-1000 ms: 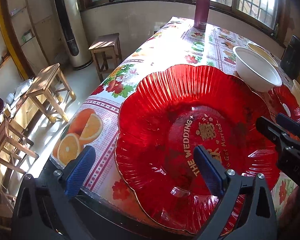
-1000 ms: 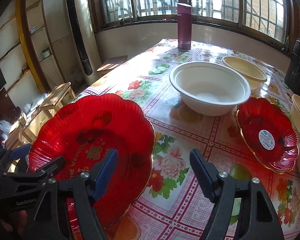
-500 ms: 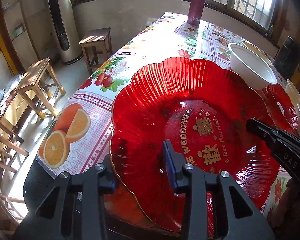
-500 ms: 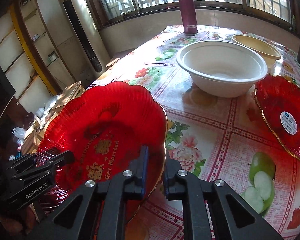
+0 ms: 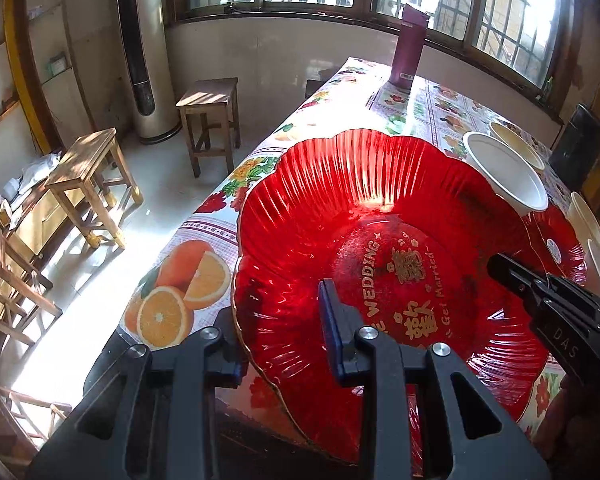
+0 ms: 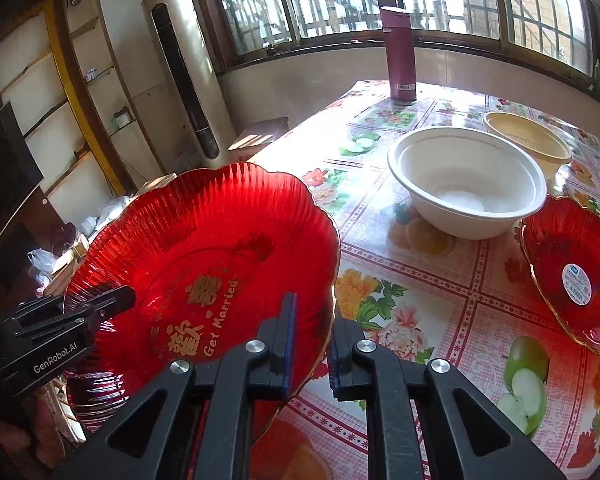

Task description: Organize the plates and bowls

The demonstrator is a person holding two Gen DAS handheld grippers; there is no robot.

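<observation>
From the left wrist camera, the big red wedding plate (image 5: 384, 240) is a scalloped, ribbed, see-through dish with a thin gold rim and gold lettering, sitting at the near corner of the fruit-print tablecloth (image 5: 188, 280) with its near edge over the table's end. The left gripper (image 5: 280, 324) is clamped on that rim, one blue pad inside the dish and the other under it; a second ago it stood wide open. The right gripper (image 5: 512, 276) bites the far rim. From the right wrist camera, the same wedding plate (image 6: 204, 248) looks tilted, its window side raised, and the right gripper (image 6: 312, 336) pinches its edge, where earlier its fingers were spread. Beyond sit a white bowl (image 6: 466, 182), a yellow bowl (image 6: 528, 136), a smaller red plate (image 6: 572, 268) and a maroon flask (image 6: 400, 54).
</observation>
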